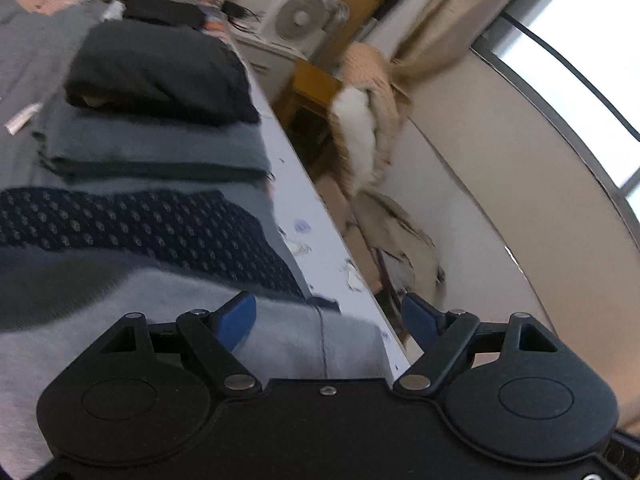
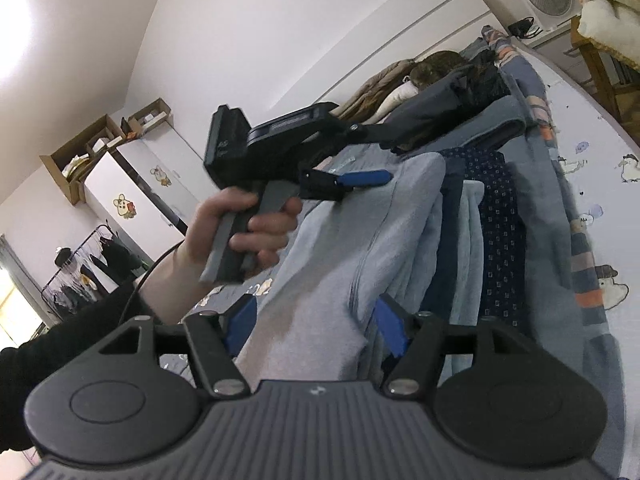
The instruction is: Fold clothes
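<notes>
From my left wrist camera I see the left tool (image 1: 329, 320) with its blue fingers (image 1: 236, 320) spread wide and nothing pinched between them. Under it lies a light grey sweatshirt (image 1: 160, 320) on the bed (image 1: 320, 240), close to the bed's right edge. Just beyond the sweatshirt is a dark blue dotted garment (image 1: 140, 220), and past that a stack of folded clothes: a grey-blue piece (image 1: 160, 152) with a black one (image 1: 160, 68) on top, all running along the same edge. A white fan (image 1: 300, 16) stands beyond the bed's far end, and a tan coat with white lining (image 1: 368, 120) hangs over a wooden chair off the right edge.

From my right wrist camera I see the right tool (image 2: 316, 328) with its fingers apart. The grey sweatshirt (image 2: 320, 280) passes between them, but the pads do not press on it. Ahead, the person's left hand (image 2: 240, 232) grips the handle of the left tool (image 2: 360, 178), which hovers over the sweatshirt with one blue finger showing. The dotted garment (image 2: 500, 220) lies to the right of the sweatshirt, toward the bed's edge with the printed sheet (image 2: 592, 184). The folded stack (image 2: 460, 108) sits further on, toward the far end.
</notes>
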